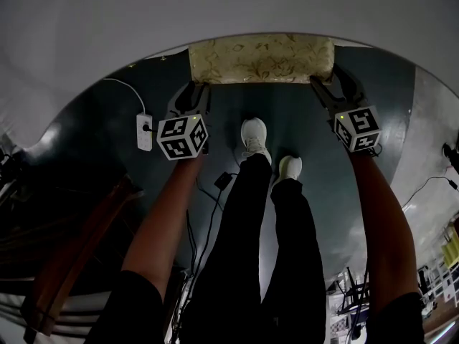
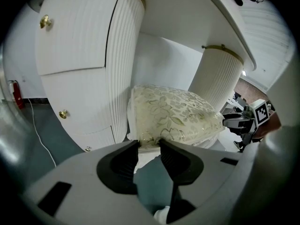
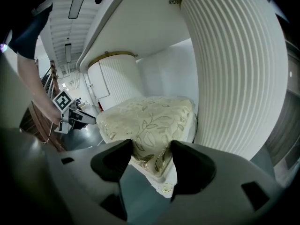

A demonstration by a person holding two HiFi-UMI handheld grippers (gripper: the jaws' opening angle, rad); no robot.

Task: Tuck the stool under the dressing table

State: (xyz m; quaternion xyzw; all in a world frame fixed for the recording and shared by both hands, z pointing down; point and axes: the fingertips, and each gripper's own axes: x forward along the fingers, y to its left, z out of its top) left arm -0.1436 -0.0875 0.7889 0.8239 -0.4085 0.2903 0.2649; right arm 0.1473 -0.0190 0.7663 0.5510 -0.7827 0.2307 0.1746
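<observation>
The stool (image 1: pixel 262 58), with a cream floral cushion, stands partly under the white dressing table (image 1: pixel 215 6), between its two fluted pedestals (image 2: pixel 122 55) (image 3: pixel 234 69). My left gripper (image 1: pixel 201 88) is at the stool's near left corner. In the left gripper view the cushion's (image 2: pixel 173 116) lower edge sits pinched between the jaw tips of the left gripper (image 2: pixel 145 143). My right gripper (image 1: pixel 326 84) is at the near right corner. In the right gripper view the cushion's (image 3: pixel 145 118) corner fills the gap of the right gripper (image 3: pixel 150 146), whose jaws press on it.
The person's legs and white shoes (image 1: pixel 254 136) stand on the dark green floor just behind the stool. A white power strip (image 1: pixel 144 131) with cables lies to the left. A wooden chair (image 1: pixel 79 256) is at the lower left. Drawer fronts with brass knobs (image 2: pixel 63 114) flank the left pedestal.
</observation>
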